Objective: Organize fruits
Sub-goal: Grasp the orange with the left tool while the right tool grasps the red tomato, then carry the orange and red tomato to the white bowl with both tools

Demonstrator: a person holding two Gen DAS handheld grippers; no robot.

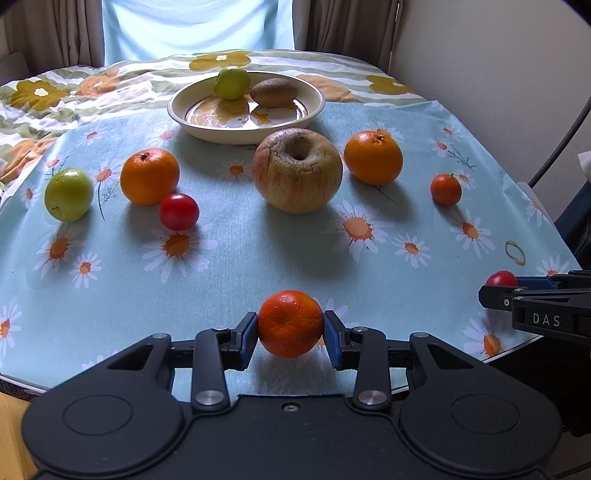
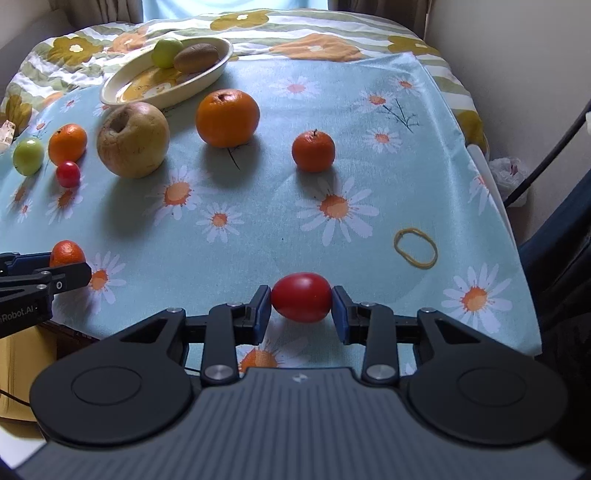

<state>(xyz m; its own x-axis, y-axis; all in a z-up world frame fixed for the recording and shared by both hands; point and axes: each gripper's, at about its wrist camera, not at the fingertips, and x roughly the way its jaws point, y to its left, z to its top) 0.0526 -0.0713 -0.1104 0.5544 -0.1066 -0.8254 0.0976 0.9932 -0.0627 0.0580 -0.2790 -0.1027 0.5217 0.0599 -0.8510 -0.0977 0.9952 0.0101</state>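
Left wrist view: left gripper (image 1: 290, 326) is clamping a small mandarin (image 1: 290, 323) at the table's near edge, pads pressing both sides. Right gripper (image 2: 301, 304) is closed on a red tomato (image 2: 301, 297), also near the edge. Risk: tomato is smooth and rounded, so it's likely squirting out if squeezed off-centre; either fruit rolling off the edge. Plate (image 1: 184, 118) is sitting well apart at the far side, holding a green fruit (image 1: 232, 82) and kiwi (image 1: 273, 92).

A domestic room, likely a dining corner: a surface (image 1: 258, 258) covered with a daisy-print cloth (image 2: 295, 206) over a floral cloth (image 1: 74, 92), brown curtains (image 1: 62, 33) flanking a bright window (image 1: 184, 26), and a ceramic dish (image 1: 192, 122) of fruit.
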